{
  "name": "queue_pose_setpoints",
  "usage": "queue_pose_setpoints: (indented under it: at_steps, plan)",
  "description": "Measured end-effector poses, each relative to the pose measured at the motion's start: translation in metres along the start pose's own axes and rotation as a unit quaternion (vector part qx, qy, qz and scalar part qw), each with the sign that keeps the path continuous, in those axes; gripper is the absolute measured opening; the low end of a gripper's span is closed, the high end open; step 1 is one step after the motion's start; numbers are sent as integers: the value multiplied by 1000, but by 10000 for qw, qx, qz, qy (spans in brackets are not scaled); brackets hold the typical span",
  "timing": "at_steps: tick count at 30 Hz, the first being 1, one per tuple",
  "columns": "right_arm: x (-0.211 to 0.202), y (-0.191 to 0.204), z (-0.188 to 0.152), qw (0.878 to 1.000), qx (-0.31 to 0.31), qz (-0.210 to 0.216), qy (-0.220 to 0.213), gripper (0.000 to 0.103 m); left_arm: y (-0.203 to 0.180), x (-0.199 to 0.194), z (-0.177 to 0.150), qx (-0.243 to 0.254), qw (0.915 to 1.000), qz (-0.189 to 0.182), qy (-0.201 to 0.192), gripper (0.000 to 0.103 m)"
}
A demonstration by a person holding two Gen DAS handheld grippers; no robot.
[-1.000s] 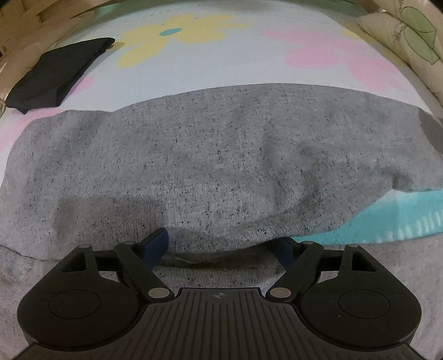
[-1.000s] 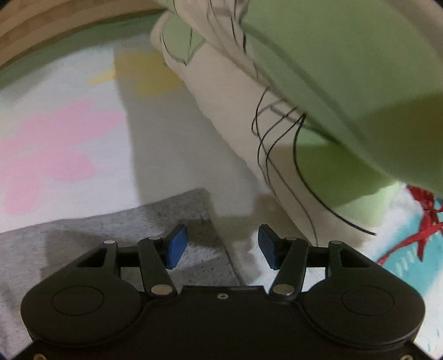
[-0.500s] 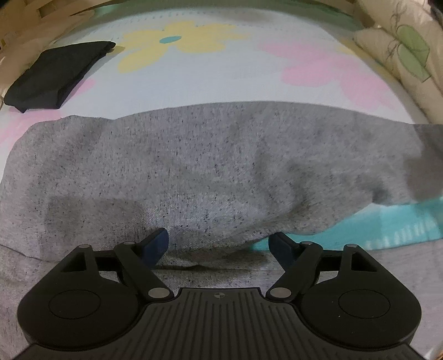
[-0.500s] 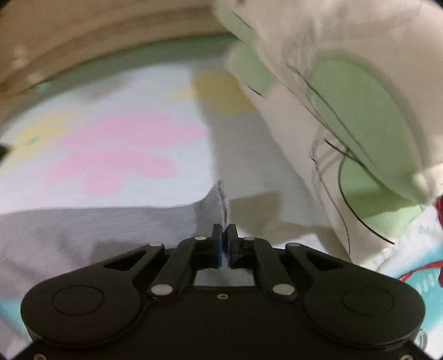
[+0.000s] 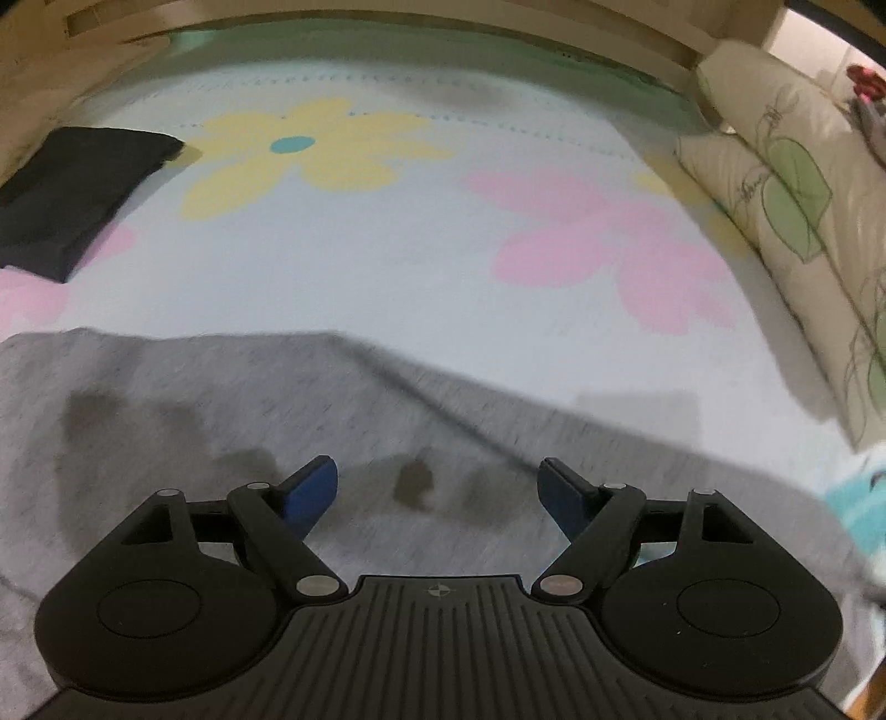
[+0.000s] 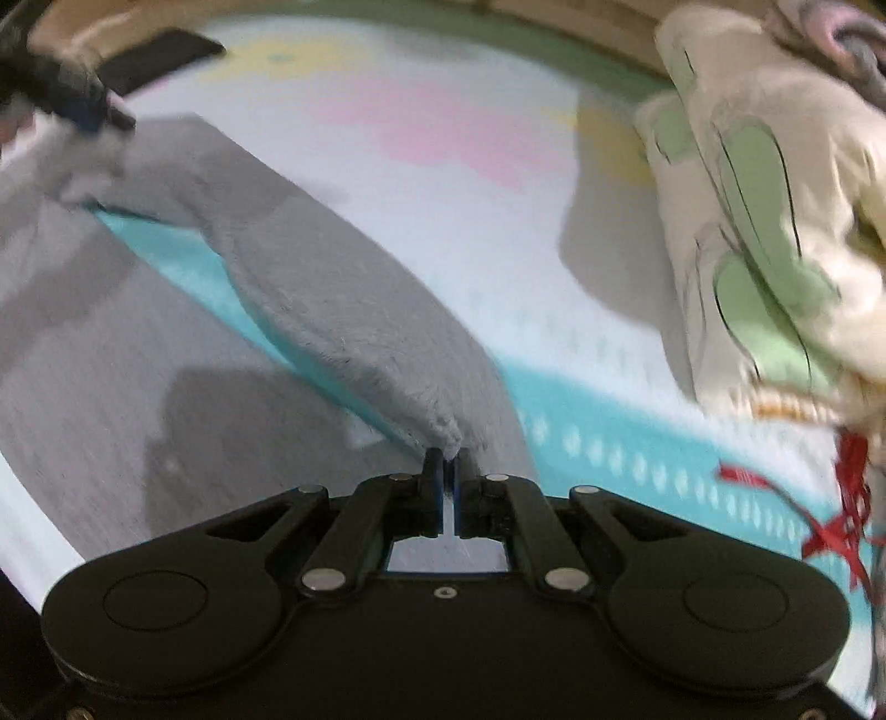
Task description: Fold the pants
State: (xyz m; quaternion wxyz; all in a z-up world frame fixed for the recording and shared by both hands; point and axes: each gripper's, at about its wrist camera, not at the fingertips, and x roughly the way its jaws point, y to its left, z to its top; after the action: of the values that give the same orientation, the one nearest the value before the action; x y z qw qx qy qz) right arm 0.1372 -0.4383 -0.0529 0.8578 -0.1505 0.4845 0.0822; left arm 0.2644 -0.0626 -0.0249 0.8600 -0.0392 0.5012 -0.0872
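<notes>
The grey speckled pants (image 5: 221, 421) lie on a flower-print bed sheet (image 5: 387, 232). My left gripper (image 5: 440, 490) is open and empty, with its blue fingertips just above the flat grey fabric. My right gripper (image 6: 449, 462) is shut on a corner of the grey pants (image 6: 343, 310) and holds that leg lifted off the sheet, so the fabric hangs in a strip toward the far left. The left gripper (image 6: 83, 105) shows blurred at the far end of that strip in the right wrist view.
A folded black garment (image 5: 72, 194) lies at the far left of the bed. A cream pillow with green leaf print (image 5: 792, 221) lines the right side; it also shows in the right wrist view (image 6: 764, 221). A wooden bed frame (image 5: 387, 16) runs along the far edge.
My right gripper has closed on the pants corner and lifted and carried it over. My left gripper has stayed open and now sits over flatter fabric, with more sheet in view.
</notes>
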Motion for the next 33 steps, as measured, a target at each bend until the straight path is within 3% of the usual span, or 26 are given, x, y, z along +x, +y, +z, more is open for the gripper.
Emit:
queue_pose_setpoints:
  at_steps: [7,10,13,16,17,18,19,20,21,23,26,33]
  plan:
    - [14,-5,-17,9997,170,-10,191,6,5,64,25,-712,9938,350,783,79]
    - [21,-12,-23,9992,320,-11,241,6,16,90,29,-1189,9867,197,1095,79]
    - [16,-19,-28,9970,704,37,320,7,18,103,36,-1418,9837,102,1104,79]
    - [7,-37,-24,9907,1327,-8,309,16,14,109,45,-1336,9861,26,988,78]
    - [2,-43,-20,9872,1577,-30,256,18,13,110,47,-1307,9866,-38,981,68]
    - [-5,-49,-15,9825,1855,-25,184,23,12,111,48,-1287,9873,-84,930,48]
    - [-11,-54,-10,9778,2091,56,116,25,10,110,49,-1243,9881,-52,899,36]
    - [-17,-58,-4,9721,2342,152,47,37,9,109,47,-1194,9889,-42,889,11]
    - [-21,-61,3,9658,2582,212,2,51,10,108,47,-1188,9884,-146,932,7]
    - [-29,-62,16,9505,3091,276,-131,62,15,102,44,-1276,9874,-311,877,7]
    - [-31,-54,29,9347,3528,384,-200,63,22,88,38,-1190,9891,-440,751,4]
    - [0,-33,32,9219,3833,340,441,63,26,38,27,-1053,9907,-722,476,4]
